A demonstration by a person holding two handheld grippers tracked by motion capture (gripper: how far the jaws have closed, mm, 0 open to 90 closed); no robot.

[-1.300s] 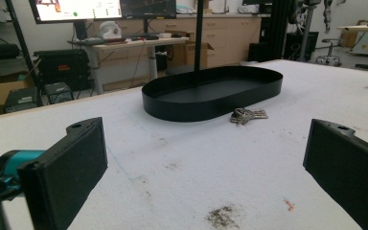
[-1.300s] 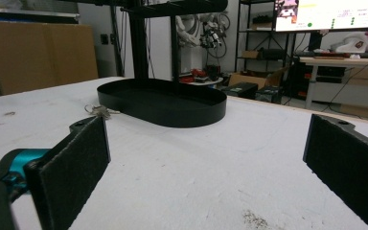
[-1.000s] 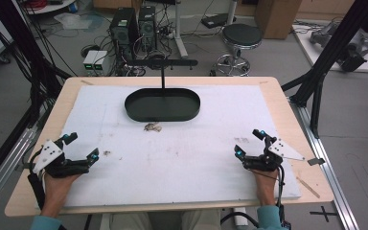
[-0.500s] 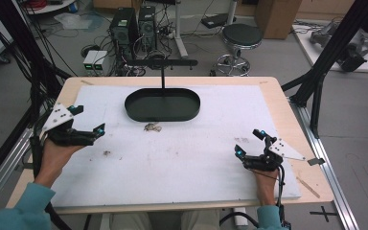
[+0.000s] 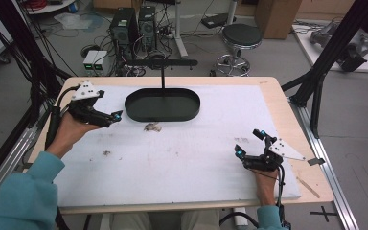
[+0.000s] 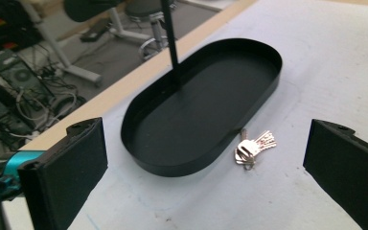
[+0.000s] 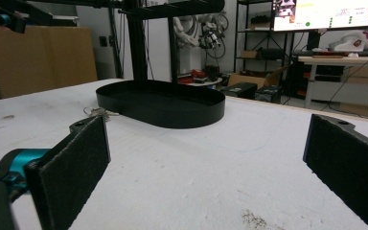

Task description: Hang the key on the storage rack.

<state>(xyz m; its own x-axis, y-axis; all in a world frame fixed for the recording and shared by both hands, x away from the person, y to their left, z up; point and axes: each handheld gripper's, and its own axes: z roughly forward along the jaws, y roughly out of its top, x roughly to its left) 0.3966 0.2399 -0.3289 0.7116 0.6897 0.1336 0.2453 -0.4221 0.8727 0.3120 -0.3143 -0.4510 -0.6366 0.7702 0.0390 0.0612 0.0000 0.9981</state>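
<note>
The right gripper point(image 7: 206, 177) has its two black jaws wide apart, rising at seven and five o'clock over the white bench point(image 7: 196, 182). Between them, toward twelve o'clock, a black oval tray point(image 7: 172, 112) sits on the bench, with a black post point(image 7: 136, 43) rising from its ten o'clock end. A bunch of keys point(image 7: 96, 113) lies just beside the tray at nine o'clock. A monitor point(image 7: 326, 14) glows at one o'clock.

Even, bright indoor light; edges perhaps slightly soft.
</note>
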